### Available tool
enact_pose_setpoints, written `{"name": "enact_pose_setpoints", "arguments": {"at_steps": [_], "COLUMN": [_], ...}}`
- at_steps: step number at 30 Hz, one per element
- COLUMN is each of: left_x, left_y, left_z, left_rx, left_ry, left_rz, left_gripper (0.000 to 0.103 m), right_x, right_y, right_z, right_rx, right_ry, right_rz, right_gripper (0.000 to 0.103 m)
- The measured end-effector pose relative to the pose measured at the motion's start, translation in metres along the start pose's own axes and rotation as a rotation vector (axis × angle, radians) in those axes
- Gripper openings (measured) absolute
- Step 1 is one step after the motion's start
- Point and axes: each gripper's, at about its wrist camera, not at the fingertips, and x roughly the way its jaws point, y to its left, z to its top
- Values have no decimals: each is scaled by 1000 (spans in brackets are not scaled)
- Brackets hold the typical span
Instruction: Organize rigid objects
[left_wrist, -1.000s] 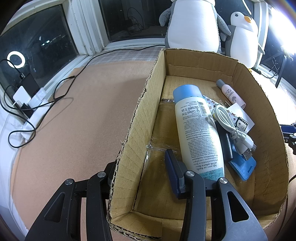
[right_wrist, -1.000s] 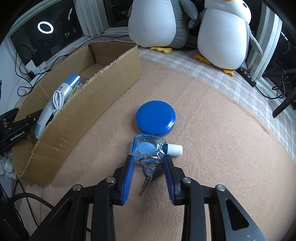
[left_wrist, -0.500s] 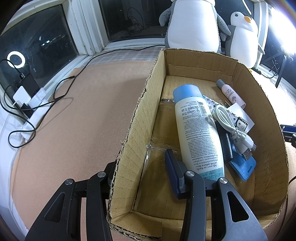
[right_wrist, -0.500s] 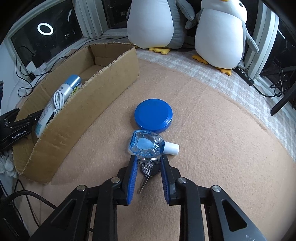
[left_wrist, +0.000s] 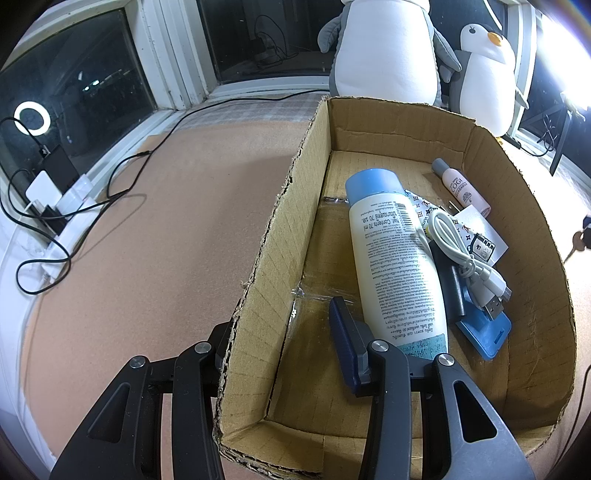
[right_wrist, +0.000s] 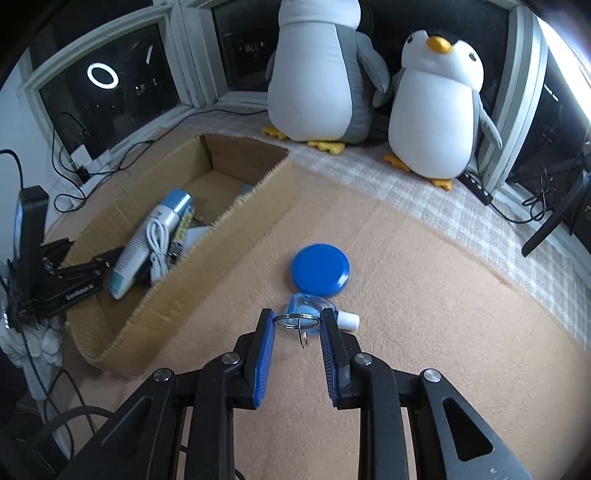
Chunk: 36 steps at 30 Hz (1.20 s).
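My right gripper (right_wrist: 297, 322) is shut on a key ring (right_wrist: 297, 320), held across its fingertips and lifted above the tan mat, a small ring dangling below. Just beyond lie a clear blue bottle with a white cap (right_wrist: 314, 310) and a blue round lid (right_wrist: 320, 270). My left gripper (left_wrist: 284, 332) straddles the left wall of the cardboard box (left_wrist: 273, 236), one finger outside, one inside. The box holds a white bottle with a blue cap (left_wrist: 395, 254), a white USB cable (left_wrist: 465, 251), a pink bottle (left_wrist: 460, 186) and a blue flat item (left_wrist: 487, 332).
Two plush penguins (right_wrist: 436, 107) stand at the back by the windows. Cables and a power strip (left_wrist: 55, 221) lie along the left edge. The box also shows in the right wrist view (right_wrist: 236, 236), left of the lid.
My right gripper closed on the key ring and lifted it off the mat, rising and tilting up. The left gripper and the box have not moved.
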Motion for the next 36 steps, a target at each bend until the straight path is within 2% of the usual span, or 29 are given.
{"name": "enact_pose_setpoints", "arguments": {"at_steps": [8, 15, 23, 36], "left_x": [0, 0, 0, 0], "left_y": [0, 0, 0, 0], "left_z": [-1, -1, -1, -1], "left_rx": [-3, -3, -4, -6], "left_ry": [0, 0, 0, 0], "left_rz": [-1, -2, -1, -2], "left_gripper": [42, 42, 42, 42], "right_x": [-25, -36, -30, -8], "right_y": [26, 60, 98, 117], "right_z": [22, 37, 34, 21], "right_rx": [-24, -49, -91, -108], "right_ry": [-70, -105, -80, -22], "right_rz": [63, 154, 235, 260], "right_gripper": [22, 22, 22, 22]}}
